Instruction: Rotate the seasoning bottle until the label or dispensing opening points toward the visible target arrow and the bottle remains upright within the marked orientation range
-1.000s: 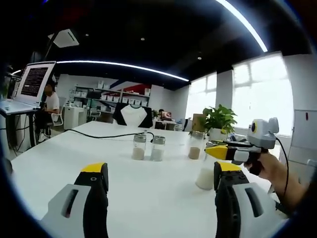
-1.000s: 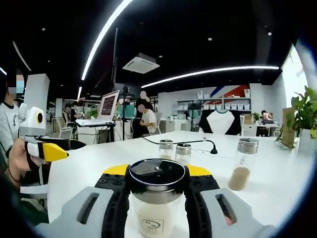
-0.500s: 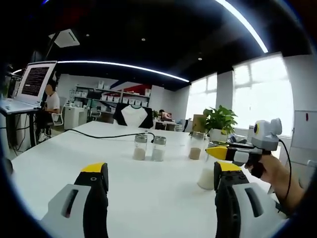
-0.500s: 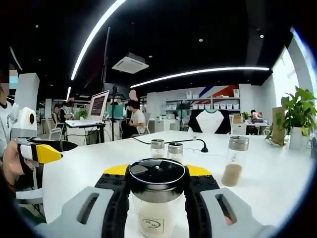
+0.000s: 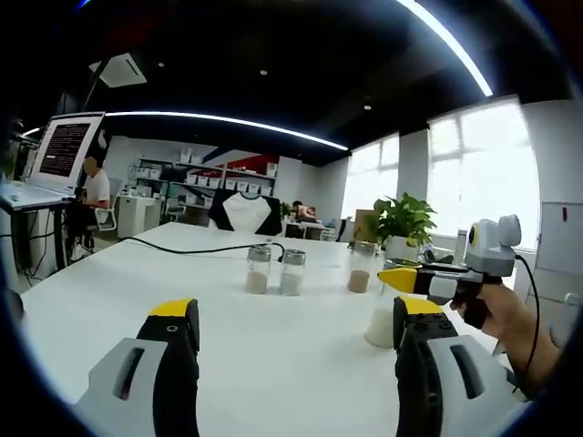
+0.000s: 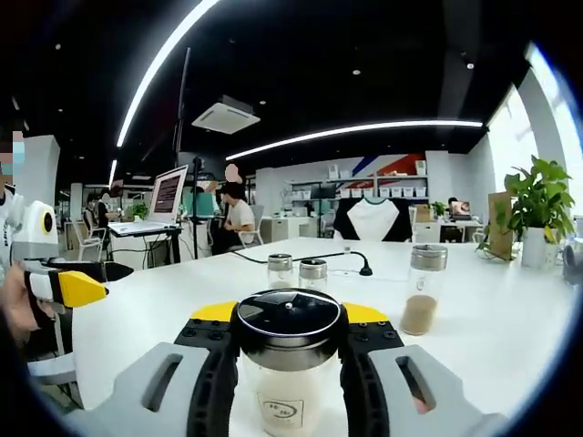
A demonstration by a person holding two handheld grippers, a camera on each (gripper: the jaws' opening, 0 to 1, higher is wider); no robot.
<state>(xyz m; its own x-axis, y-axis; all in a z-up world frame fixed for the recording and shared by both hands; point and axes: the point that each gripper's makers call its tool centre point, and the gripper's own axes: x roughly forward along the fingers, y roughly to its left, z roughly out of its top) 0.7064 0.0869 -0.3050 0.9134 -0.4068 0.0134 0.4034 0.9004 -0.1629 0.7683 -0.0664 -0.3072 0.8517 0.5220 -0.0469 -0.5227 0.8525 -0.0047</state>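
White-filled seasoning bottle (image 6: 289,364) still clamped in right gripper (image 6: 289,341) jaws, turned slightly.

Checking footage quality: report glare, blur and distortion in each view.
Left gripper view: the windows are blown out white, fisheye curves the ceiling light strip. Right gripper view: the held seasoning bottle is sharp, its lid reflects the lights, the table edge bows.

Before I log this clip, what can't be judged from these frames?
- Target arrow and orientation marks: none made out on the white table in either view.
- Clear seasoning bottle with white powder: its label is too small to read in the right gripper view; the base is cut off by the edge.
- Dispensing opening: the black lid hides its direction.
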